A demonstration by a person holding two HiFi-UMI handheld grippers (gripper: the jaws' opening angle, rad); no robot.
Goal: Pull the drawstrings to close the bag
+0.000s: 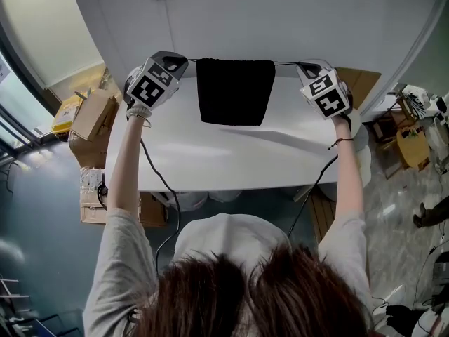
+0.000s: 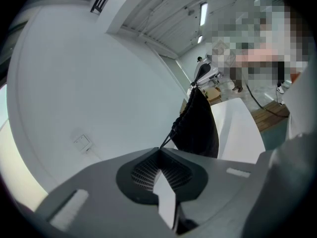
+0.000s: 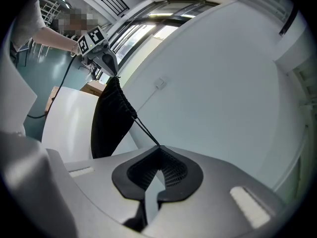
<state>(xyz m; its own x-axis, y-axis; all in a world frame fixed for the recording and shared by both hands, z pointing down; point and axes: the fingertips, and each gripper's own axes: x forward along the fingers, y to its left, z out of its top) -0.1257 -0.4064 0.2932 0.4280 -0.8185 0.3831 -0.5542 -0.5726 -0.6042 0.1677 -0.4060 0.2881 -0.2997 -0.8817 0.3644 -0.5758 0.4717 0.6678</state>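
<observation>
The left gripper (image 1: 184, 60) has its jaws pressed together on the left cord (image 1: 191, 60). The bag (image 1: 235, 90) hangs between the two grippers, over the counter (image 1: 210, 153), its mouth puckered but wide — closing looks begun, not finished. The right gripper (image 1: 303, 66) pinches the right cord (image 1: 286, 63) likewise; more pulling apart is probably needed.

We see a white table (image 1: 210, 153) against a plain white wall (image 1: 295, 20). Cardboard boxes (image 1: 91, 114) stand beyond the table's left edge on a grey-blue floor (image 1: 42, 216); strip lights (image 2: 203, 14) run overhead.
</observation>
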